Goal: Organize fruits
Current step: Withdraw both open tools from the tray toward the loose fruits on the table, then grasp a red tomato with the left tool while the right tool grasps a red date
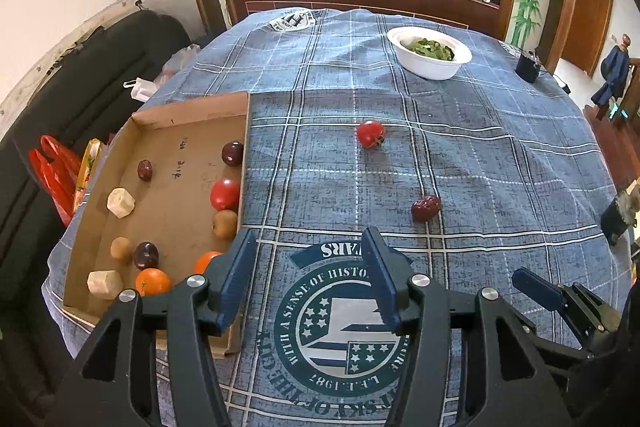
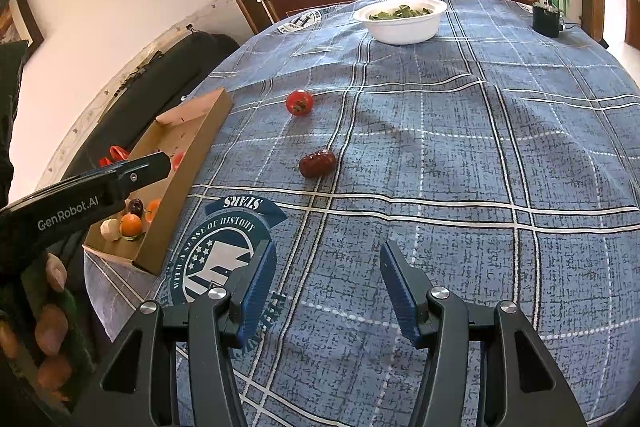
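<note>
Looking along your left gripper (image 1: pixel 306 247), spread wide and empty, the cardboard tray (image 1: pixel 188 109) holds plums, oranges, a tomato and pale chunks. Your right gripper (image 2: pixel 326 259), equally wide, faces a loose tomato (image 2: pixel 299 102), a red date (image 2: pixel 317 163) and a white bowl (image 2: pixel 404 27) of greens.

In the left wrist view, the near corner of the cardboard tray (image 1: pixel 188 131) is hidden behind the left gripper (image 1: pixel 308 275), and one orange (image 1: pixel 206 261) in it shows only in part. In the right wrist view, the same gripper's body covers most of the tray's inside. The small handwriting on the tray floor cannot be read. Beside the tray, the red bag (image 1: pixel 54 175) is cut by the bench edge.
</note>
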A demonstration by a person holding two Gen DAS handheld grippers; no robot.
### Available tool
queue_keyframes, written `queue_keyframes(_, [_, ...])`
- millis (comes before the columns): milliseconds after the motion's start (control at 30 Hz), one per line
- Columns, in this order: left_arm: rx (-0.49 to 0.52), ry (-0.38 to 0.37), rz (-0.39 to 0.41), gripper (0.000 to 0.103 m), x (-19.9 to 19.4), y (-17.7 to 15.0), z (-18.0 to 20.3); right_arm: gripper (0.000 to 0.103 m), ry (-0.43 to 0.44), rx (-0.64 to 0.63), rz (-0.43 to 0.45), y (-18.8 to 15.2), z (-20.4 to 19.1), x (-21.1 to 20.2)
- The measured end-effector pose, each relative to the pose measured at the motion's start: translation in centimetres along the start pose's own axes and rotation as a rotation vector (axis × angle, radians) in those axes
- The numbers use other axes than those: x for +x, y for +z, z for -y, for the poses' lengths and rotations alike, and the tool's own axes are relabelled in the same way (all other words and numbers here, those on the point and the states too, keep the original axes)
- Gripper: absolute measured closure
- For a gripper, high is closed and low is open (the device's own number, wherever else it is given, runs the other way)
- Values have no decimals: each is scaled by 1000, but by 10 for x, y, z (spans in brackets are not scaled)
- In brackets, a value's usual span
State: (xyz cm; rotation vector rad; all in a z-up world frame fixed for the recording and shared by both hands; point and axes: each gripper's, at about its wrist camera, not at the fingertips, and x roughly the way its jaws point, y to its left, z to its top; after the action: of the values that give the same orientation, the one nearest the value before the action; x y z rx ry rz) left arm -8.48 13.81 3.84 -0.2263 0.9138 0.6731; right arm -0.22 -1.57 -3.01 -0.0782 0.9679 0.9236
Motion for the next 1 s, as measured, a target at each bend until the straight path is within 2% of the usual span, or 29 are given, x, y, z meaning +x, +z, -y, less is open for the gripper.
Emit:
queue_keyframes(233, [-4, 0, -18, 50, 8, 0, -3, 47, -2, 4, -4, 0, 1, 4])
queue_keyframes(367, [-21, -37, -43, 50, 18, 4, -7, 47, -1, -5, -6, 4, 0, 9])
queue_keyframes(567, [-56, -119, -81, 50, 40, 25, -15, 47, 10, -34, -5, 26, -7, 26])
queue_keyframes(767, [-52, -194, -122, 50, 76, 55, 0, 47, 6, -70, -28, 54, -18, 57])
queue_keyframes(833, [-52, -208, -134, 50, 89, 64, 5, 47, 0, -81, -45, 61, -20, 70])
queue_keyframes(1000, [-40, -180, -164, 50, 121, 82, 18, 47, -29, -104, -79, 69, -20, 92])
